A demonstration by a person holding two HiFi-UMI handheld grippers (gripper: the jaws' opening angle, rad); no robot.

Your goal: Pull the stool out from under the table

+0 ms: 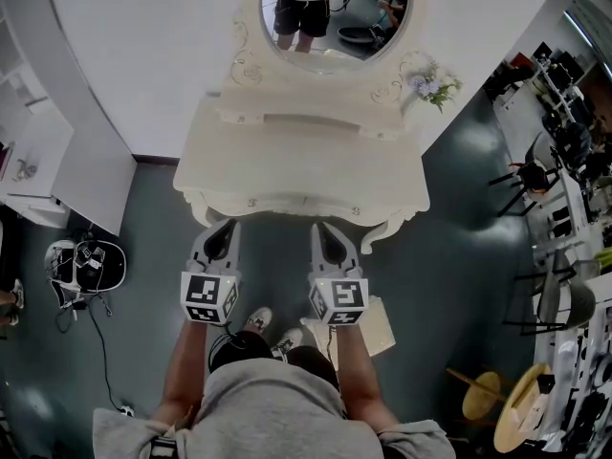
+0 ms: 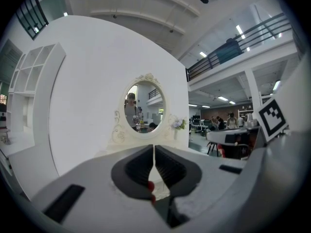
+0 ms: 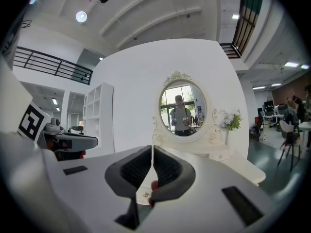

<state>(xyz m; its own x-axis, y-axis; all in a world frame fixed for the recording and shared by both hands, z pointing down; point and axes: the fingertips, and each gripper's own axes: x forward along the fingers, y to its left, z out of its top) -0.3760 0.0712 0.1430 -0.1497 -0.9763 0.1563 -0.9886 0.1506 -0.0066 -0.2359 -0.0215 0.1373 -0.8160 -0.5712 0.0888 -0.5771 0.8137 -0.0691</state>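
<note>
A cream dressing table [image 1: 301,175] with an oval mirror [image 1: 335,17] stands against a curved white wall. From above, its top hides whatever is under it. A cream flat-topped thing [image 1: 375,325] sits on the floor by the person's right foot, half hidden by the right arm; I cannot tell whether it is the stool. My left gripper [image 1: 226,226] and right gripper [image 1: 325,228] hang side by side just in front of the table's front edge, both shut and empty. The left gripper [image 2: 154,147] and right gripper [image 3: 152,149] both face the mirror [image 3: 183,108].
A white shelf unit [image 1: 57,161] stands to the left. Below it, a black-and-white helmet-like item [image 1: 86,266] and a cable lie on the floor. Dark chairs [image 1: 535,175] and desks line the right side. Yellow round pieces [image 1: 516,404] lie at the lower right.
</note>
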